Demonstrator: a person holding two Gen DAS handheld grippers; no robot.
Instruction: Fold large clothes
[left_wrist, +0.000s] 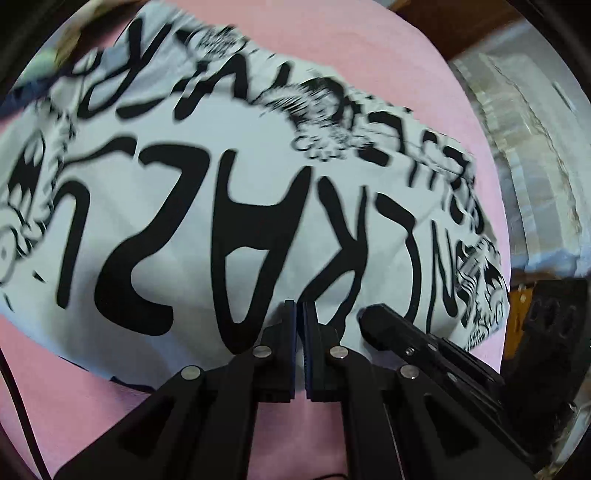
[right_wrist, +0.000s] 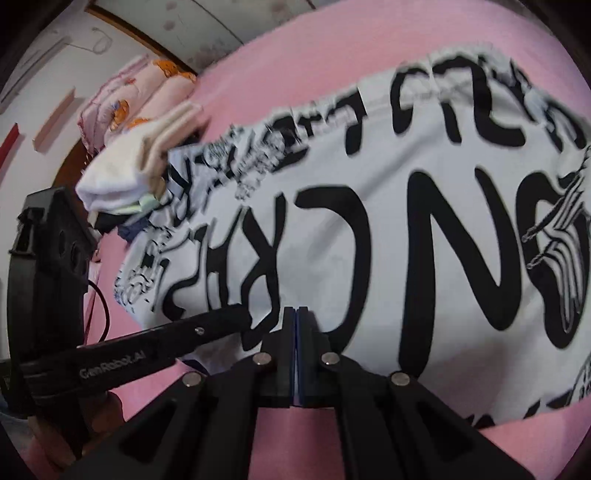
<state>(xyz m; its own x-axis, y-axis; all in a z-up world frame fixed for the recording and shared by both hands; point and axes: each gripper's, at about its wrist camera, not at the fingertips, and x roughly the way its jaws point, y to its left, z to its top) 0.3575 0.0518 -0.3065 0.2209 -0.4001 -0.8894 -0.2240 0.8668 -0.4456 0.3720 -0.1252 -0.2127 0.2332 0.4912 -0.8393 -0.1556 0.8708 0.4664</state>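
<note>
A large white garment (left_wrist: 177, 206) printed with big black letters and cartoon figures lies spread on the pink bed sheet (left_wrist: 369, 48). My left gripper (left_wrist: 299, 308) is shut over the garment's near edge, its blue pads together, and I see no cloth between them. In the right wrist view the same garment (right_wrist: 391, 229) fills the middle. My right gripper (right_wrist: 296, 310) is also shut above its near edge, with nothing visible in its pads. The two grippers sit close side by side: the right gripper (left_wrist: 369, 317) shows at the left one's right, the left gripper (right_wrist: 240, 314) at the right one's left.
A stack of folded white and beige clothes (right_wrist: 122, 173) lies at the garment's far left end, with a pink quilt with orange print (right_wrist: 140, 99) behind it. A cable (right_wrist: 105, 306) crosses the sheet at the left. Plastic-wrapped bedding (left_wrist: 524, 147) lies beyond the bed's right edge.
</note>
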